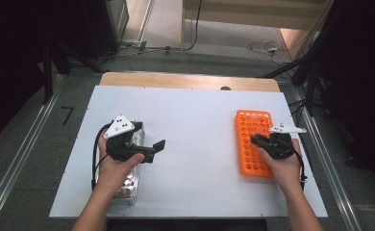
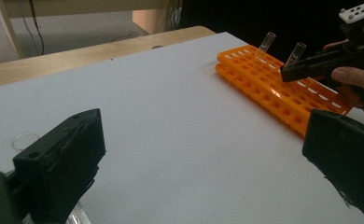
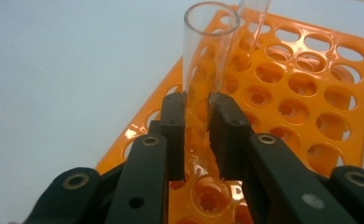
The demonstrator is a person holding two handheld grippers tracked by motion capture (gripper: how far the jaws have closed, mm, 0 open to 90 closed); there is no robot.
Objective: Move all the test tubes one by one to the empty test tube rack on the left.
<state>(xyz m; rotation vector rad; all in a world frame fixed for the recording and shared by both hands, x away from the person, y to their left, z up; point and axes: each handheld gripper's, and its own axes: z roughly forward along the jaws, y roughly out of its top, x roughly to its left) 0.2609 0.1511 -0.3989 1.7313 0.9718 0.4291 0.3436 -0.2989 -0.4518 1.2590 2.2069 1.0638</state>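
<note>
An orange tube rack (image 1: 253, 144) lies on the right of the white table; it also appears as the rack (image 2: 283, 88) and the rack (image 3: 311, 93). My right gripper (image 1: 258, 139) hovers over it, shut on a clear glass test tube (image 3: 208, 60) held upright between its pads (image 3: 174, 126). That tube (image 2: 294, 52) sticks up from the jaws, and a second tube (image 2: 265, 43) stands in the rack behind it. My left gripper (image 1: 159, 146) is open at the left, its two jaws wide apart with nothing between them, above a clear tray (image 1: 128, 187).
The white sheet (image 1: 190, 144) covers most of the wooden table, whose far edge (image 1: 190, 81) shows bare. A glass rim (image 2: 25, 140) lies by my left gripper's jaw. Cables and dark stands surround the table on the floor.
</note>
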